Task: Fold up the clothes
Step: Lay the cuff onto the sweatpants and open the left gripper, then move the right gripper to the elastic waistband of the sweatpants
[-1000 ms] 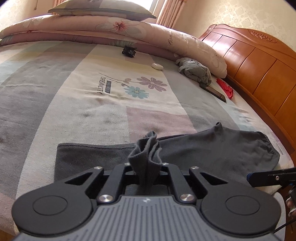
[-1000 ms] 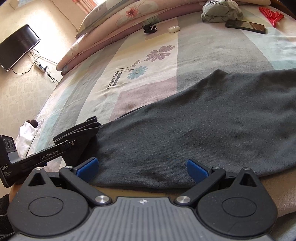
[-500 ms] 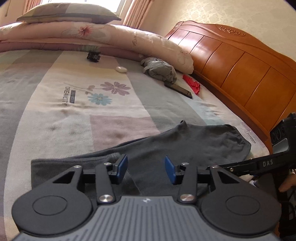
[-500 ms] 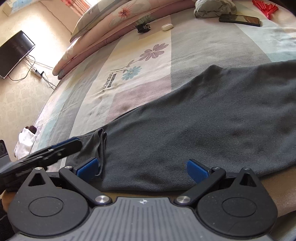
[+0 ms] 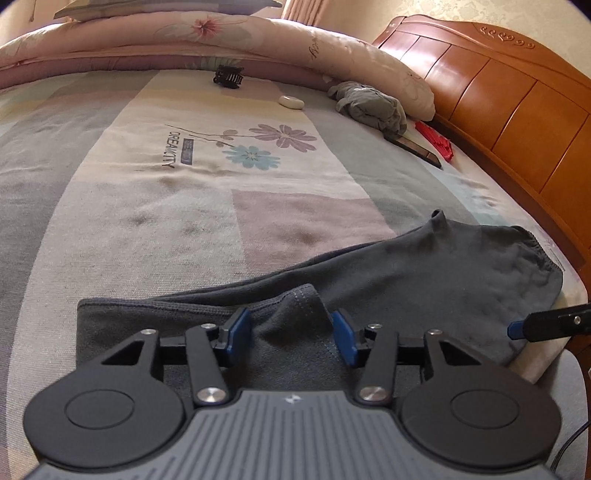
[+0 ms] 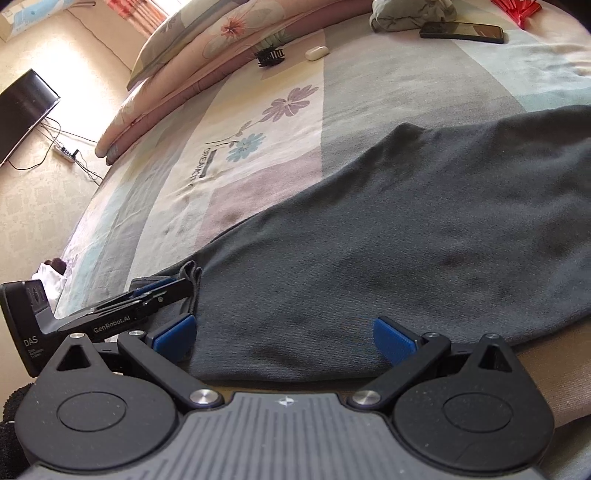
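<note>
A dark grey garment (image 5: 443, 277) with an elastic band at its right end lies flat along the near edge of the bed. My left gripper (image 5: 291, 334) is open at the garment's left end. A loose hump of the cloth (image 5: 299, 306) rises between its blue pads (image 5: 239, 330), and they do not press it. My right gripper (image 6: 284, 338) stands wide open over the near hem of the same garment (image 6: 406, 221), with nothing pinched. The left gripper (image 6: 162, 291) shows at the left of the right wrist view, and one right fingertip (image 5: 517, 326) shows at the right of the left wrist view.
The bed sheet (image 5: 184, 206) has a flower print. At the far side lie a rolled quilt (image 5: 221, 40), a black hair clip (image 5: 228, 76), a white case (image 5: 291, 102), a crumpled grey cloth (image 5: 373, 105), a phone (image 6: 461, 30) and a red thing (image 5: 437, 140). A wooden headboard (image 5: 517, 103) runs along the right.
My left gripper has let go of the bunched cloth and opened; the cloth has sunk into a low hump between the pads. The right gripper has stayed open in place.
</note>
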